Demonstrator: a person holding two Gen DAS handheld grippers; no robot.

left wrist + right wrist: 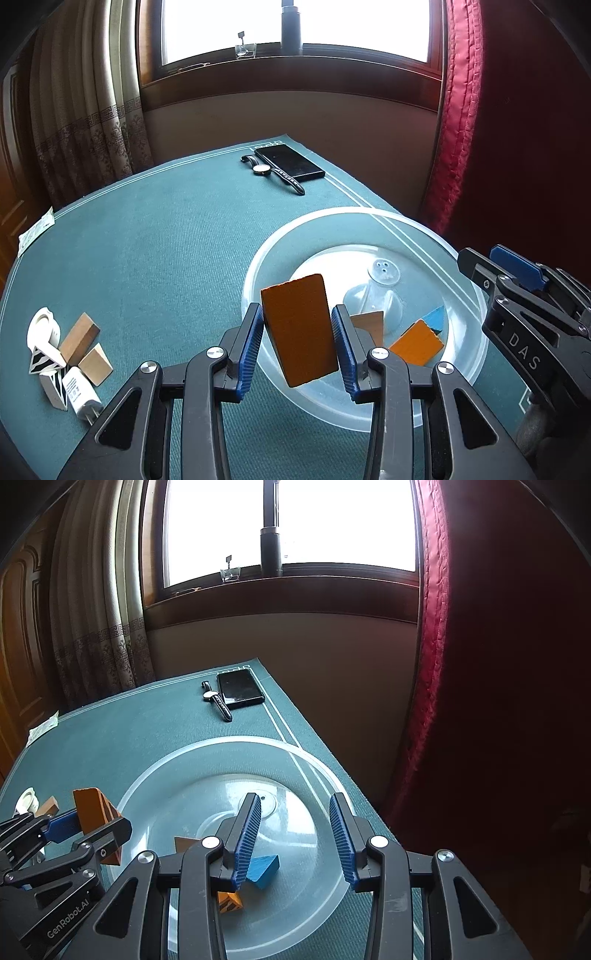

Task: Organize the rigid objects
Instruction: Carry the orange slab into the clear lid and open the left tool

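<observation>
- At the far left of the mat lies a small pile: a white tape roll, two plain wood blocks and a white charger. I judge they wait there to be collected.
- The left gripper is clenched on an orange block, the pads pressing its two long sides. This grip keeps the flat face free, so I think the block can drop cleanly.
- The block hangs above the near-left rim of the clear bowl. Its long axis stands nearly upright, the top leaning a little left and away.
- Inside the bowl lie a brown block, a second orange block and a blue wedge, close together.
- The right gripper hovers over the bowl with jaws apart and nothing between them.
- Far behind, a phone and a watch lie touching.
</observation>
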